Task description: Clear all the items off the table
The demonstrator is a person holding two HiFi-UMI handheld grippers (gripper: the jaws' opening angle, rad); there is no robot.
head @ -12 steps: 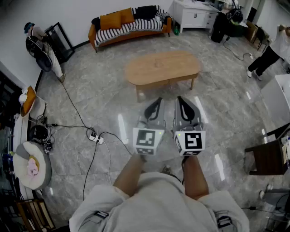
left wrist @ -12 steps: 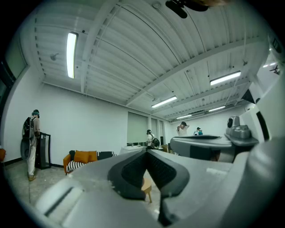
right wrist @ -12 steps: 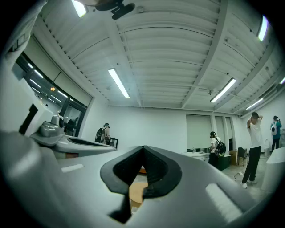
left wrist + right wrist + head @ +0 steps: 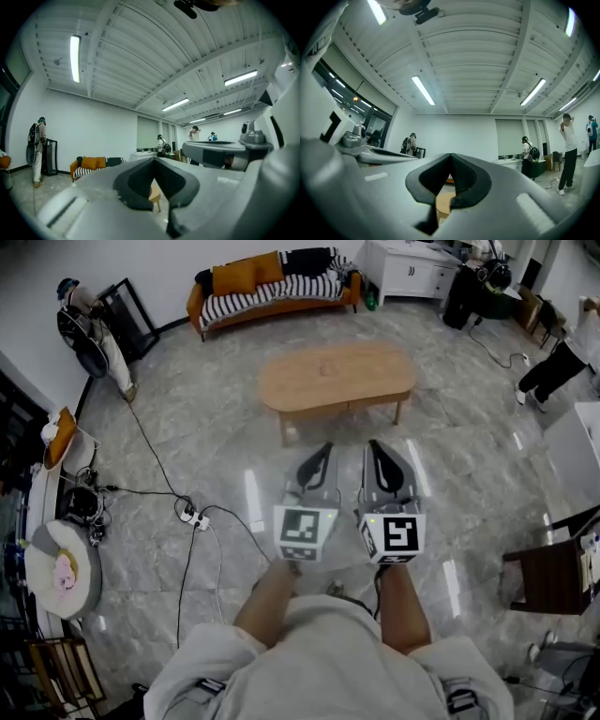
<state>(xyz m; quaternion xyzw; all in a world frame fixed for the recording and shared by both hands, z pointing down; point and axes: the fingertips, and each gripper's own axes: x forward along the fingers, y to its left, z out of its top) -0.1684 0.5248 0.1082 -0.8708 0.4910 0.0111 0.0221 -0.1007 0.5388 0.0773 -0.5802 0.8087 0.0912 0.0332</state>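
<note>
Tongs are hanging pinched together and empty, left tongs (image 4: 325, 448) beside right tongs (image 4: 372, 444), short of the oval wooden table (image 4: 337, 379). Its top is showing bare; clearing is probably finished, nothing left to lift.

Matt, smooth wooden table (image 4: 337, 379) on glossy, marble-look stone floor (image 4: 216, 427).

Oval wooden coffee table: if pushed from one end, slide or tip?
Likely slides: the coffee table stands on a glossy stone floor. Tipping seems unlikely, since it looks low and wide. The top looks solid, so it is probably heavy.
</note>
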